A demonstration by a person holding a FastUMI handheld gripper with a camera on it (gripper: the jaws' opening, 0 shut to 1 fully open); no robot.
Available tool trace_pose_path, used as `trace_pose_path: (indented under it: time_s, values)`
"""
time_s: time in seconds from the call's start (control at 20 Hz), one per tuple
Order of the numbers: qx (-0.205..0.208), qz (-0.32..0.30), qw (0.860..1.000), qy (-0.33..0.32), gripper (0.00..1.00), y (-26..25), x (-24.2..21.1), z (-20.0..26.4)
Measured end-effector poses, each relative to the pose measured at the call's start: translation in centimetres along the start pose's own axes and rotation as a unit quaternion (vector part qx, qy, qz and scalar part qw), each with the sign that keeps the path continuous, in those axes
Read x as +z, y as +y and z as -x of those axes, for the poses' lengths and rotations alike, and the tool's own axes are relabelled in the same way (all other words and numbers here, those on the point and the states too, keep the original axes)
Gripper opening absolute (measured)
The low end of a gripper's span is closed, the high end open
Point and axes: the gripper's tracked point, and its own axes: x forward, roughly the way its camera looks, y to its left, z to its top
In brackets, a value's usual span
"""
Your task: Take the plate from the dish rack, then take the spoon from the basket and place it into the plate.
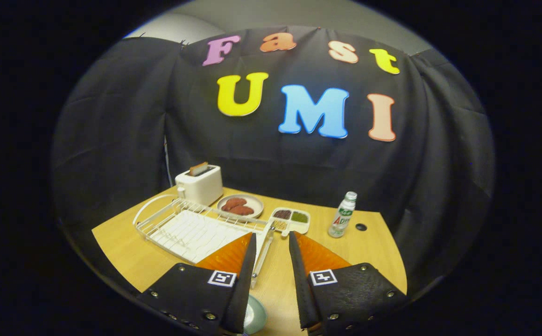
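Tool (272,270) hangs above the counter (373,252) with fingers spread, nothing between the pads. Spoon (262,254) lies in the gap just ahead of the fingertips, beside the near right corner of the white wire dish rack (191,228); it looks like a slim clear or pale handle, bowl end hard to make out. Long axis runs roughly along the tool's line, far end near the divided snack tray (291,218), near end toward the tool. Likely light, stiff, smooth and a bit slippery, so pinch across the handle at mid-length. Pale green plate (256,317) is partly visible under the left finger, flat on the counter, probably rigid and breakable. Beyond: toaster (200,185), dish of patties (240,205), bottle (342,215).
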Motion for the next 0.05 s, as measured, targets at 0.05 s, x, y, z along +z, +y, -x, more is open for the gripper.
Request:
trace_pose_path:
  time_s: [0.05]
  values:
    - [-0.015, -0.006, 1.0, -0.017, 0.43, -1.34, 1.37, 0.46]
